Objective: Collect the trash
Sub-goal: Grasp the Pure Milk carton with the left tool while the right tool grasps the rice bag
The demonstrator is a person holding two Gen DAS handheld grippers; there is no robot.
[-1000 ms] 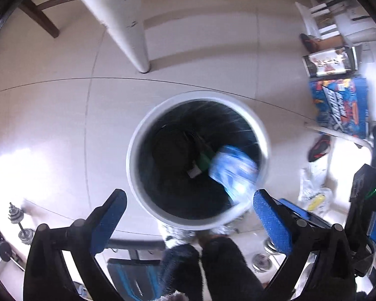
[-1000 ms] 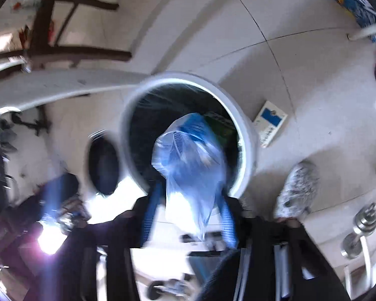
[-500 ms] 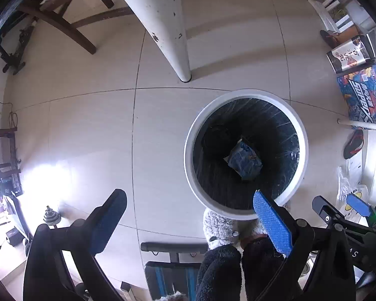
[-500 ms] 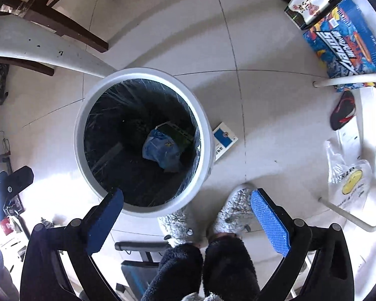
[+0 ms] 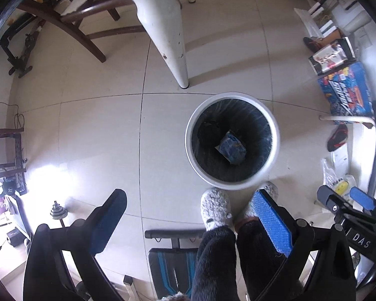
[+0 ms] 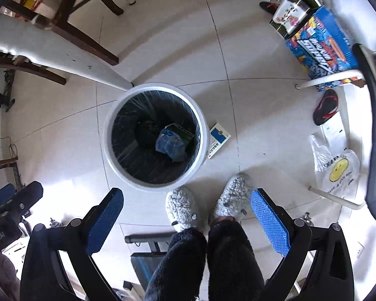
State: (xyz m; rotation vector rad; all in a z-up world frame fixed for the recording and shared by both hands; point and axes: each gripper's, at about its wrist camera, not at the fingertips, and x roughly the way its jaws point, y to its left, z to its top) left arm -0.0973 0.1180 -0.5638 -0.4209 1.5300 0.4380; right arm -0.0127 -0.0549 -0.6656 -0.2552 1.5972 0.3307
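Both the left gripper (image 5: 188, 215) and right gripper (image 6: 188, 210) hang with jaws spread wide and empty above the bin (image 6: 107, 148), where the blue bag (image 6: 171, 145) lies.

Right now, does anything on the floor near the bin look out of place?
Yes. A small blue and white carton lies flat on the tiles right beside the bin, outside it, while the blue bag is inside. Both claws, left and right, are open and hold nothing.
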